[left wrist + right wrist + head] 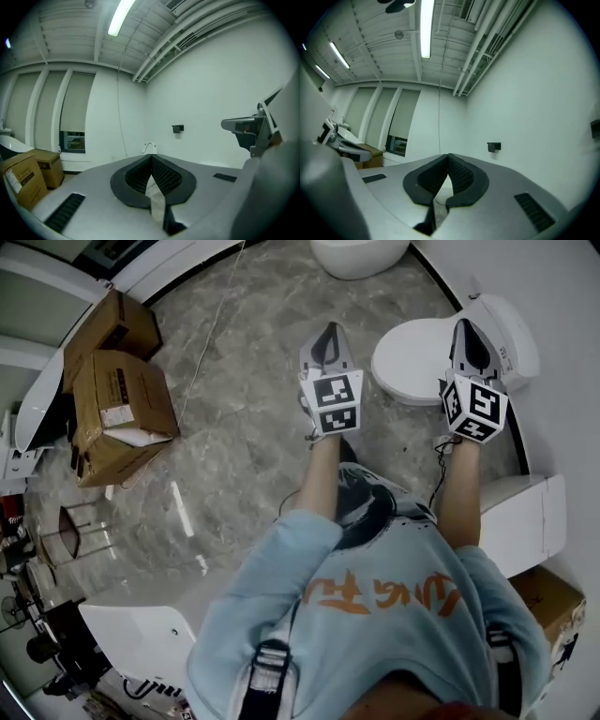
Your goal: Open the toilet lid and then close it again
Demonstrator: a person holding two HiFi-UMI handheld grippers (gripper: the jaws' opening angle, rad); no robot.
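The white toilet (412, 360) stands at the upper right in the head view, with its lid down. My right gripper (466, 332) hovers over the rear of the lid, near the tank (514, 329), jaws shut and empty. My left gripper (328, 336) is over the floor just left of the bowl, also shut and empty. In the left gripper view the shut jaws (151, 158) point level at a white wall, and the right gripper (248, 130) shows at the right. The right gripper view has its shut jaws (448, 157) pointing at the same wall; the toilet is hidden in both gripper views.
Cardboard boxes (117, 404) sit on the grey marble floor at the left, also in the left gripper view (23, 180). Another white fixture (358, 254) stands at the top, a white unit (525, 521) at the right and a box (553, 606) behind it.
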